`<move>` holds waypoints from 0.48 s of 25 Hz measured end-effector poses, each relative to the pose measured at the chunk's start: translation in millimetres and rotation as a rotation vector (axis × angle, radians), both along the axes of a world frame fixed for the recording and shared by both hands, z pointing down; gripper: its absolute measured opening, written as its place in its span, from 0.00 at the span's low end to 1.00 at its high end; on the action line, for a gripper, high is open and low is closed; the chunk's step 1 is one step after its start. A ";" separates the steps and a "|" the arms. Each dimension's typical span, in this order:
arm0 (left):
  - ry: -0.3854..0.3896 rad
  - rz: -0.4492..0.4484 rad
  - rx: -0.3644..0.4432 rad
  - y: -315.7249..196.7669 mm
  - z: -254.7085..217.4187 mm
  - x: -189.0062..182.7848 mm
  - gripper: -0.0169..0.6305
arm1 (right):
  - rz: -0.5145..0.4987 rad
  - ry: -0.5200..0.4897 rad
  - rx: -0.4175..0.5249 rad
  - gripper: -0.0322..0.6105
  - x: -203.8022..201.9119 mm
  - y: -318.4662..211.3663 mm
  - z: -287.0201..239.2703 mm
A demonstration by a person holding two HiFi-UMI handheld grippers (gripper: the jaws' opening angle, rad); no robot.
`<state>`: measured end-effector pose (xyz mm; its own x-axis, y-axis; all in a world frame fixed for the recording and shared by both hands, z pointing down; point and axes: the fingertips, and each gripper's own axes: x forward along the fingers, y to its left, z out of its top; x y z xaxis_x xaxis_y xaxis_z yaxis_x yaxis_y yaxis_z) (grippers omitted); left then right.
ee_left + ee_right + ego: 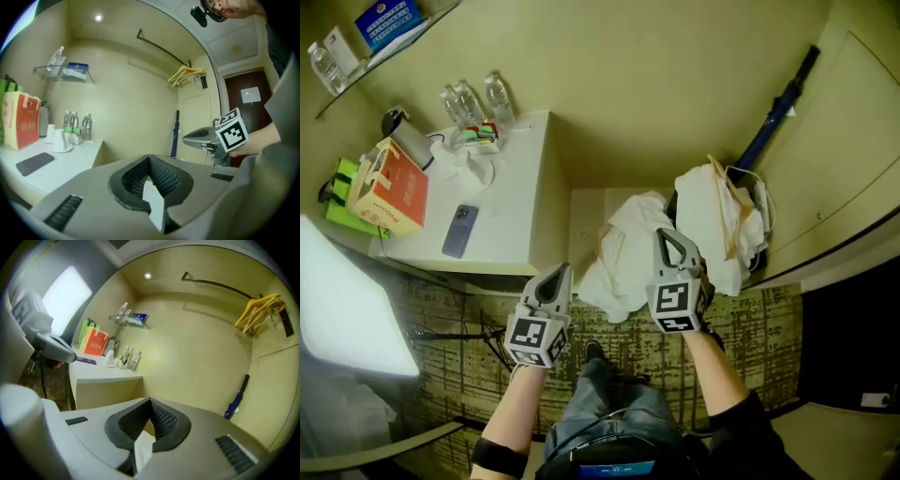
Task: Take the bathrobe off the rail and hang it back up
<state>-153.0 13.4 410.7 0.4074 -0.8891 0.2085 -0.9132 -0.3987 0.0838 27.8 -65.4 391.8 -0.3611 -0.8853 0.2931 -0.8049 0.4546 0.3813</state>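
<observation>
The white bathrobe [623, 255] lies in a crumpled heap low in the alcove, below and ahead of both grippers. The dark rail [161, 47] runs high along the alcove wall, bare except for yellow wooden hangers [185, 75] at its right end; the rail [220, 284] and hangers [260, 310] also show in the right gripper view. My left gripper [560, 272] is shut and empty, its jaws [149, 157] meeting at the tip. My right gripper [665, 235] is held over the robe, jaws [150, 400] shut with nothing between them. Each gripper shows in the other's view: right gripper [188, 138], left gripper [57, 348].
A white desk [520, 202] on the left holds water bottles [473, 101], a phone [459, 231] and a red paper bag [389, 187]. A second white bundle [712, 220] lies beside the robe. A blue umbrella [776, 111] leans in the right corner. A glass shelf [63, 71] hangs above the desk.
</observation>
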 end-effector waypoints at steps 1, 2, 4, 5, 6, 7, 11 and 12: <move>0.004 -0.003 0.009 5.7 -13.3 -0.9 0.03 | 0.012 -0.034 -0.005 0.08 9.4 11.2 -15.6; 0.006 -0.004 0.017 11.4 -26.4 -1.2 0.03 | 0.023 -0.064 -0.010 0.08 19.2 22.1 -29.7; 0.004 -0.002 0.031 22.5 -51.0 -0.4 0.03 | 0.038 -0.126 -0.025 0.08 38.5 42.7 -53.3; 0.001 -0.001 0.032 27.6 -62.3 0.1 0.03 | 0.042 -0.159 -0.035 0.08 46.7 52.4 -62.7; -0.004 0.000 0.034 32.0 -73.4 0.6 0.03 | 0.041 -0.188 -0.044 0.08 53.6 61.4 -70.6; -0.006 0.000 0.039 35.9 -83.8 1.3 0.03 | 0.040 -0.208 -0.049 0.08 59.5 70.0 -76.7; -0.021 0.004 0.072 53.6 -112.8 6.7 0.03 | 0.051 -0.254 -0.059 0.08 82.0 102.8 -85.2; -0.023 0.004 0.080 56.7 -118.6 8.4 0.03 | 0.056 -0.270 -0.061 0.08 86.9 108.1 -86.7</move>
